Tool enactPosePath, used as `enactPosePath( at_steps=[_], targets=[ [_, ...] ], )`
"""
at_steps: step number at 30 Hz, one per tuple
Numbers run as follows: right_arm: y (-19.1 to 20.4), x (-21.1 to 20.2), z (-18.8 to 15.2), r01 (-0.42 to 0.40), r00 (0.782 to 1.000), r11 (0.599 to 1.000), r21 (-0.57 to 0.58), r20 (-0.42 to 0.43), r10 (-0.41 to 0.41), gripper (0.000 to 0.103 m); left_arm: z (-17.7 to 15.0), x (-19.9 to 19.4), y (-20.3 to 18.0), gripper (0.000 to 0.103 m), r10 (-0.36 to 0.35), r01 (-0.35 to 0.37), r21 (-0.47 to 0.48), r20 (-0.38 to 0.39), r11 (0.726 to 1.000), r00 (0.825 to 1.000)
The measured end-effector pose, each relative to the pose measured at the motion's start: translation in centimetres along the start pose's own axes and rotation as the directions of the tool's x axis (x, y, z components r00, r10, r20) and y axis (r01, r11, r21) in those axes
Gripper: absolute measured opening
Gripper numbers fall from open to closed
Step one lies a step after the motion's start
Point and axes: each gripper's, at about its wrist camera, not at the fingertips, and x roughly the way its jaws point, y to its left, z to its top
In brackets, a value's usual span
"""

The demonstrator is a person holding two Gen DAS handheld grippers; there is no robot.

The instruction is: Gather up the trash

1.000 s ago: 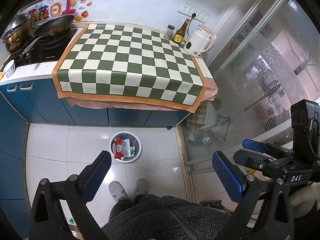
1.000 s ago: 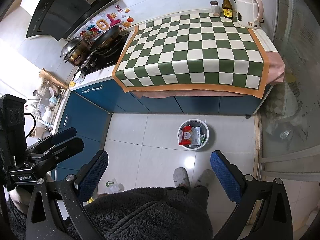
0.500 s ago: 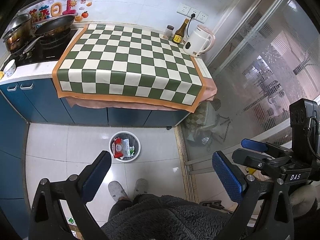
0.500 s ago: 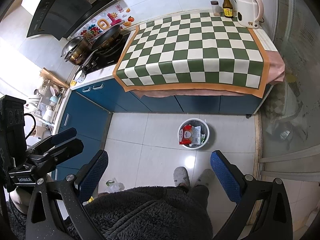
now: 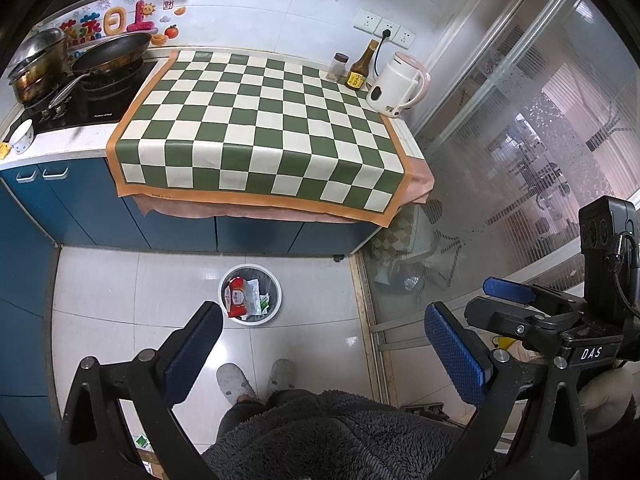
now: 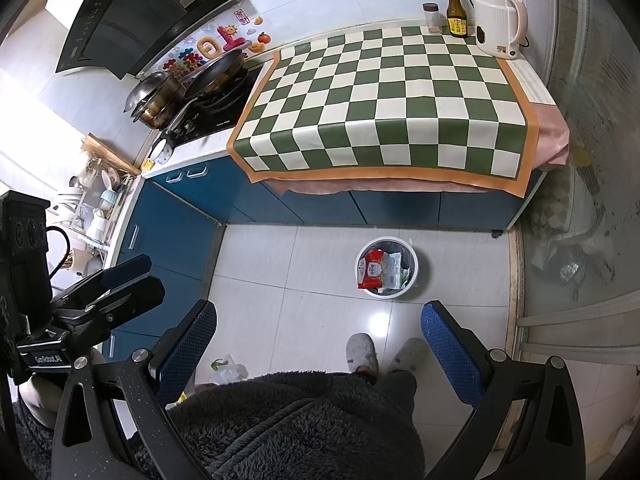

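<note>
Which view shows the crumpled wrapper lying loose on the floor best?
The right wrist view: the crumpled wrapper lies on the tile beside the person's robe, left of the slippers. In the left wrist view I cannot pick it out.

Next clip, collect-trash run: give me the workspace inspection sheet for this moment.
Surface: checkered mat covers the counter; nothing lies on its squares.
Job's things: trash bin on the floor tiles holds a red packet and wrappers; crumpled plastic scrap on the floor by the blue cabinets.
Clutter: kettle, sauce bottle and spice jar at the mat's back corner; frying pan and pot on the stove.
Grippers: left tongs open, empty; right tongs open, empty.
Cables: kettle cord plugged into the wall socket.
Surroundings: glass sliding door; dish rack; person's slippers.
</note>
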Motion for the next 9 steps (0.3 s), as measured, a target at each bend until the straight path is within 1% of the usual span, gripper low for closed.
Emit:
enactPosePath(
  at_steps=[5, 9],
  targets=[
    [0.09, 0.03, -0.06, 0.001, 1.0, 1.0, 0.001, 0.0, -0.001, 0.103, -0.2, -0.07, 0.13, 0.103, 0.001, -0.001, 0.002, 0.002, 1.0, 1.0],
    [0.28, 0.14, -0.06, 0.001, 1.0, 1.0, 0.003, 0.002, -0.001, 0.103, 0.28, -0.4, 0.12, 0.103, 0.007, -0.007, -0.003, 0.012, 1.0, 1.0]
  ],
)
